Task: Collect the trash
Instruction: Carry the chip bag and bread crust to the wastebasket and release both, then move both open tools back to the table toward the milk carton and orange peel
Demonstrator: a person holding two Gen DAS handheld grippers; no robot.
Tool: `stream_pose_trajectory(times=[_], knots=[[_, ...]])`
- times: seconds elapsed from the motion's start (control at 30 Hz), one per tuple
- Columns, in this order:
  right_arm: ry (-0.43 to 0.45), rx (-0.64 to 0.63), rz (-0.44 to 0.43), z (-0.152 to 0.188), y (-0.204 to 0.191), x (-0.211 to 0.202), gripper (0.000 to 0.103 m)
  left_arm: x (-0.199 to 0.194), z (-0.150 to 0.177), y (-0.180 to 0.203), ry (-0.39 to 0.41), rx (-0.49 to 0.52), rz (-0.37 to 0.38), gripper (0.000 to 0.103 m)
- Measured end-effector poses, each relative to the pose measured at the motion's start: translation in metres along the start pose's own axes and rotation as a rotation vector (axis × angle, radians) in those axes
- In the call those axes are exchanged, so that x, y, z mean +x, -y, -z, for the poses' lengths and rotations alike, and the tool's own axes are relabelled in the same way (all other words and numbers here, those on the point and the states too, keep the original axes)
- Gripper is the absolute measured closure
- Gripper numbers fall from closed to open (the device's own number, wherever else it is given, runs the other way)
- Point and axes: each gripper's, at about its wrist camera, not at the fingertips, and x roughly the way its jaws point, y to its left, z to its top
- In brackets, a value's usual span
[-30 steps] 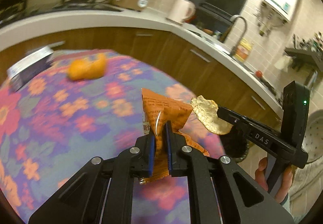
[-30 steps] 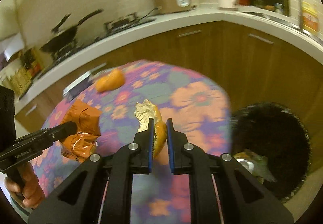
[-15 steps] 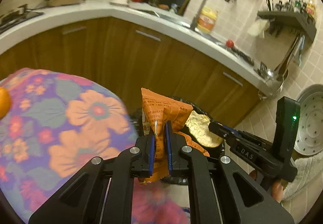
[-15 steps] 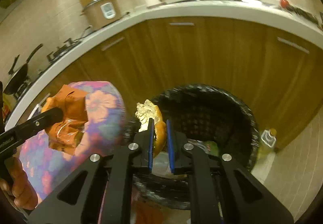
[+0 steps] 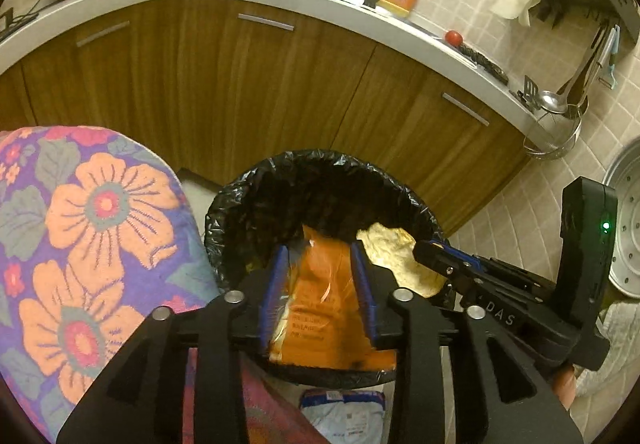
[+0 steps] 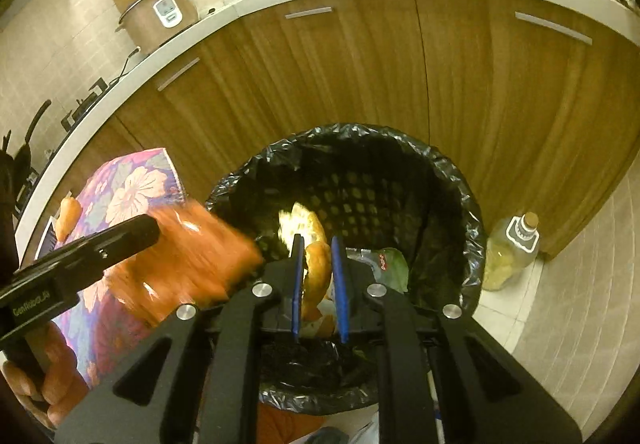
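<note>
Dropping between the parted blue pads of the left gripper [image 5: 320, 284], the crinkled orange snack bag [image 5: 324, 308] sits over the near rim of the bin [image 6: 460, 200], motion-smeared in the right view. Right gripper [image 6: 318, 280] is slack too, jaws apart around the curled orange peel [image 6: 314, 264]. Black glossy liner hides most bin contents; floral tablecloth [image 5: 80, 228] lies just left.

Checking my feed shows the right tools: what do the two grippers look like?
Both are matte black handheld grippers with blue finger pads and silver screws. The right gripper bears white "DAS" lettering and a green LED on its block; the left gripper carries small white lettering. Bare hands, no sleeves.
</note>
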Motion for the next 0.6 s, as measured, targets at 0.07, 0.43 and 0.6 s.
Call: stream_pose_trajectory(times=[0.07, 0.43, 0.6], knots=[[-0.001, 0.013, -0.008, 0.000, 0.004, -0.001, 0.086, -0.005, 0.001, -0.002, 0.009, -0.004, 0.004, 0.058], [0.035, -0.022, -0.030, -0.002, -0.015, -0.022, 0.063, -0.046, 0.012, -0.003, 0.082, -0.008, 0.026, 0.043], [0.085, -0.081, -0.048, -0.003, -0.047, -0.041, 0.050, -0.081, 0.023, -0.007, 0.146, 0.007, 0.002, 0.035]])
